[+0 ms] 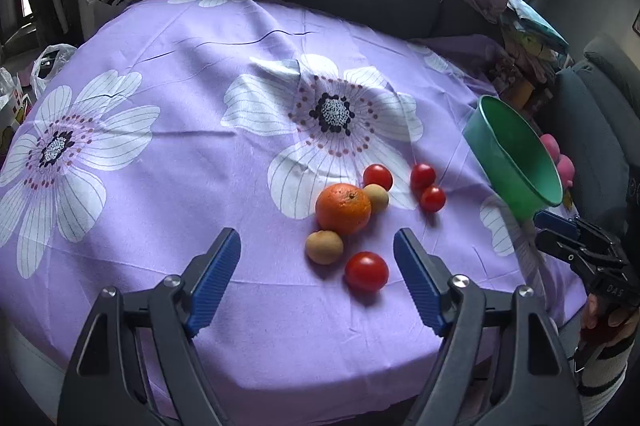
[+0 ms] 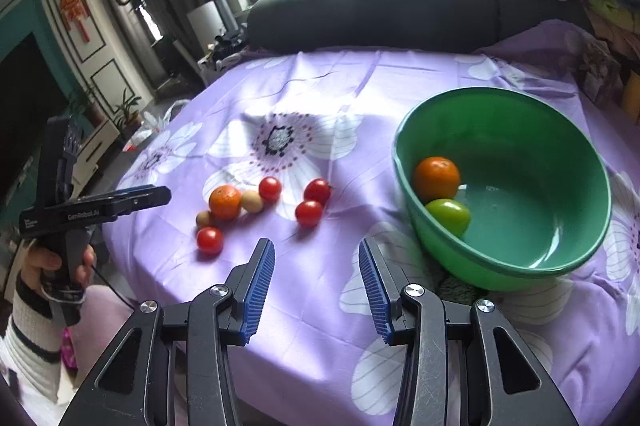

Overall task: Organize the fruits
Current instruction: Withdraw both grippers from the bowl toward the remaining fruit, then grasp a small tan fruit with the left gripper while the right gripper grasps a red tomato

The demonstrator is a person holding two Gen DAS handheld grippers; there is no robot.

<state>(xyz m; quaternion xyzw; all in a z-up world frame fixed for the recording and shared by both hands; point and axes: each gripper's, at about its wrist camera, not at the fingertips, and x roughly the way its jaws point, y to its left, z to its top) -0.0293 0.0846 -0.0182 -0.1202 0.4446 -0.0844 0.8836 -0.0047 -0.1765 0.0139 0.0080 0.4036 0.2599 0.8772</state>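
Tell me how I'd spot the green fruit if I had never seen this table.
Find the green bowl on the purple flowered cloth, to the right of the loose fruit. Inside it, against the near left wall, two fruits touch: an orange and, just below it, the green fruit. It is the only green fruit; every other is red, orange or tan.
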